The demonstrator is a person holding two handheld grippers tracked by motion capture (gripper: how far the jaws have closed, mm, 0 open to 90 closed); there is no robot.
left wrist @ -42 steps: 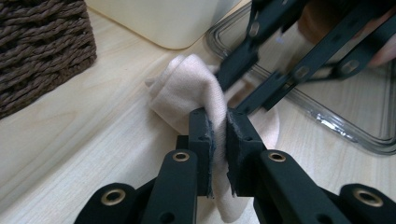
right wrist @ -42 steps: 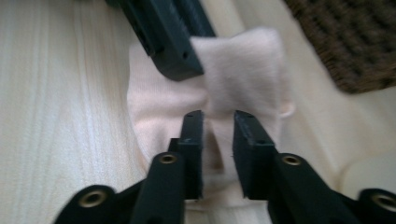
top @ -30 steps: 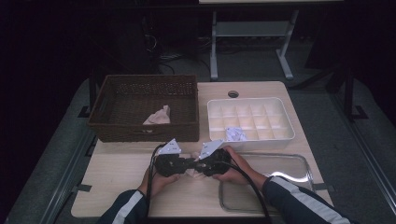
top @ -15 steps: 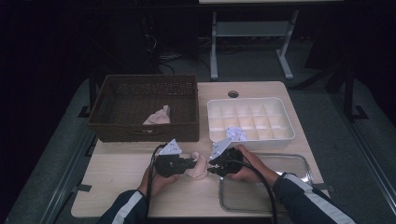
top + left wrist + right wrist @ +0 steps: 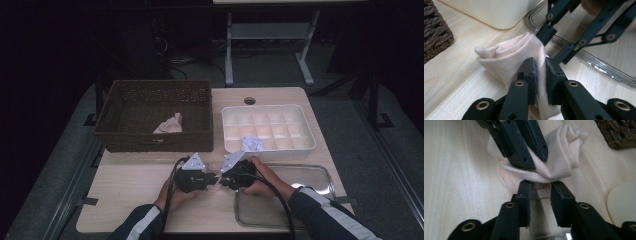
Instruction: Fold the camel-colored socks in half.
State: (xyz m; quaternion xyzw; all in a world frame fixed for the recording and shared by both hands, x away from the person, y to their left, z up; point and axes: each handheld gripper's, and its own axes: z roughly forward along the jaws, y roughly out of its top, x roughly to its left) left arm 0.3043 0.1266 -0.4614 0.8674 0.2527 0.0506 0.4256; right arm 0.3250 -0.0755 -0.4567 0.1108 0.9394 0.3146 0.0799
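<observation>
A pale pink cloth [image 5: 506, 57] lies bunched on the wooden table near the front edge, between the two grippers. My left gripper [image 5: 540, 67] is shut on one fold of it, pads pressed into the fabric. My right gripper [image 5: 541, 187] faces it from the other side. Its jaws closed in and then eased a little wider, and now stand apart around the cloth's [image 5: 559, 162] lower edge without pinching it. From above, the left gripper [image 5: 212, 180] and right gripper [image 5: 221, 181] meet tip to tip, a hand behind each.
A dark wicker basket [image 5: 155, 142] at the back left holds another pink cloth [image 5: 169, 124]. A white compartment tray [image 5: 270, 145] at the back right holds a crumpled white piece [image 5: 252, 144]. A clear tray [image 5: 320, 175] lies at the front right, under the right forearm.
The right gripper has shifted slightly to the right, away from the left one, and its jaws have narrowed. The left gripper has kept its hold on the cloth.
</observation>
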